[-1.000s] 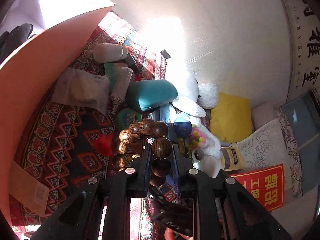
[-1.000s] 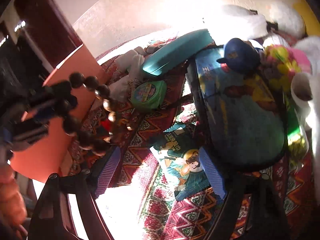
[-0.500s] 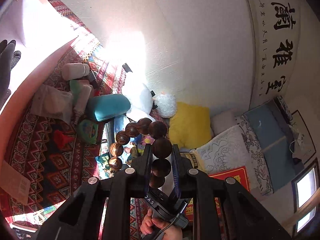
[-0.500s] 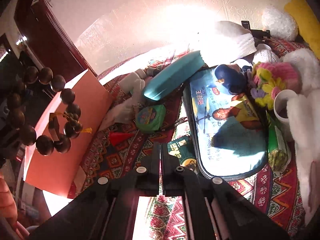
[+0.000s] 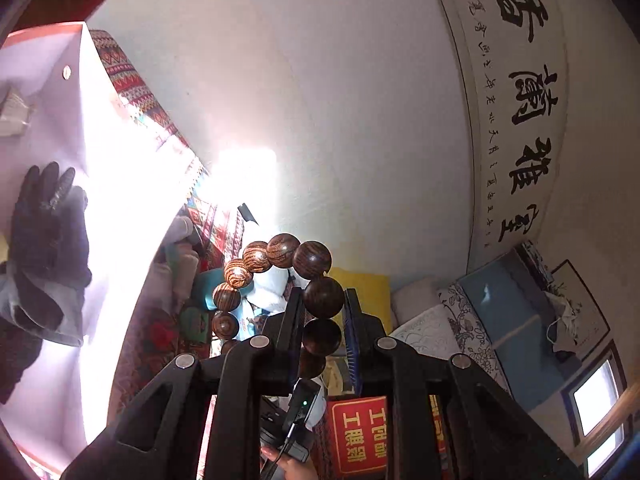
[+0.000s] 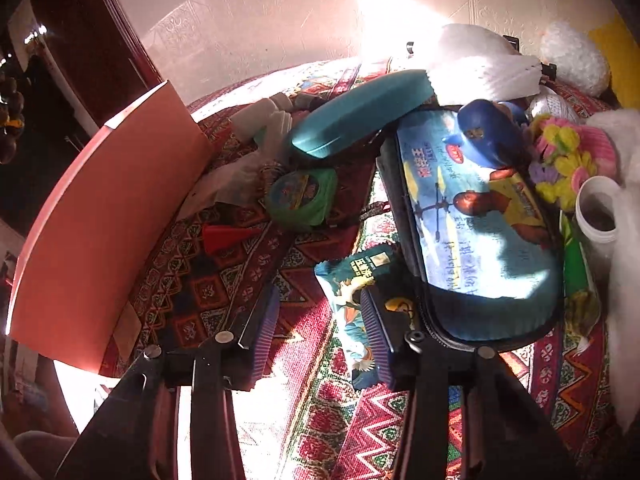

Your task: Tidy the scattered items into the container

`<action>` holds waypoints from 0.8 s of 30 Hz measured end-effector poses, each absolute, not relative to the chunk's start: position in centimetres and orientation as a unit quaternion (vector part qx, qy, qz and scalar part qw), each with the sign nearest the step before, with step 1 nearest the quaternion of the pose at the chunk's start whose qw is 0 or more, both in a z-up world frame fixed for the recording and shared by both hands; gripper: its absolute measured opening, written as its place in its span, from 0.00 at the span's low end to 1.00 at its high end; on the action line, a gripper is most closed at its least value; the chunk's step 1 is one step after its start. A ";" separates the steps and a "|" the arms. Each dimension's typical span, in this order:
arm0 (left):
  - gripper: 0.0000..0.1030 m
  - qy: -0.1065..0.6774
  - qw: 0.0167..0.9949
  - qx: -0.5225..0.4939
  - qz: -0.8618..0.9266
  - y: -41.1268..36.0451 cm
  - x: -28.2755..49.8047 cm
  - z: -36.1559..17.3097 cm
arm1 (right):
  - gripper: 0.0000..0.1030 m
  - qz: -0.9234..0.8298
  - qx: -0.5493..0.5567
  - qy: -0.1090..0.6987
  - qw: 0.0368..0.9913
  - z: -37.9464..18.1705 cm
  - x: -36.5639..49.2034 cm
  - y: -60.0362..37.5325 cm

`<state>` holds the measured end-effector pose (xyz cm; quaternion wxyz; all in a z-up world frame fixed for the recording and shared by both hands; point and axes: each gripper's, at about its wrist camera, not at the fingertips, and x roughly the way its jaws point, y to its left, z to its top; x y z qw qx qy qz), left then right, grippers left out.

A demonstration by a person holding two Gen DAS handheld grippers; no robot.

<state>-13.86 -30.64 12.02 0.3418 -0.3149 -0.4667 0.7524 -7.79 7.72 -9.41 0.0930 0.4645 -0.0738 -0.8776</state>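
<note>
My left gripper (image 5: 323, 295) is shut on a bracelet of big brown wooden beads (image 5: 283, 245), held up in the air beside the orange box (image 5: 44, 33). The box's white inside, with a black glove (image 5: 44, 232) in it, fills the left of the left wrist view. In the right wrist view the same box (image 6: 100, 216) stands at the left on the patterned rug. My right gripper (image 6: 320, 320) hovers low over the rug, its jaws opening. A blue-green snack packet (image 6: 352, 280) lies under its right finger (image 6: 374, 320), not pinched.
On the rug lie a teal glasses case (image 6: 360, 112), a green round tin (image 6: 302, 196), a small red cone (image 6: 224, 236), a blue cartoon pencil case (image 6: 480, 224) with a blue toy (image 6: 488, 136) on it, a white cup (image 6: 598, 208) and plush toys. A wall stands behind.
The left gripper rose with the bracelet and swung left until the box's open inside came into view. The right gripper went from wide to shut to partly open, with nothing in it.
</note>
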 end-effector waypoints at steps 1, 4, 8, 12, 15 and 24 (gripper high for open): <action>0.15 -0.468 0.328 -0.312 0.759 -31.9 -14.0 12.0 | 0.43 -0.879 0.467 -0.054 0.078 -9.8 -7.9 7.3; 0.17 -0.470 0.274 -0.313 0.778 -35.5 -14.4 11.3 | 0.61 -0.882 0.467 0.044 0.034 -10.6 -7.9 5.6; 0.90 -0.451 0.140 -0.331 0.817 -39.4 -14.1 9.8 | 0.65 -0.877 0.462 0.133 0.010 -11.8 -7.7 3.6; 0.92 -0.442 0.096 -0.315 0.834 -42.0 -13.0 9.8 | 0.40 -0.877 0.471 0.094 -0.012 -11.4 -8.3 4.9; 0.92 -0.411 0.078 -0.311 0.854 -42.5 -12.3 10.4 | 0.30 -0.882 0.469 0.047 -0.008 -10.6 -8.5 6.4; 0.92 -0.409 0.080 -0.319 0.851 -43.7 -11.9 9.7 | 0.08 -0.877 0.407 -0.224 0.119 -3.7 -6.0 10.6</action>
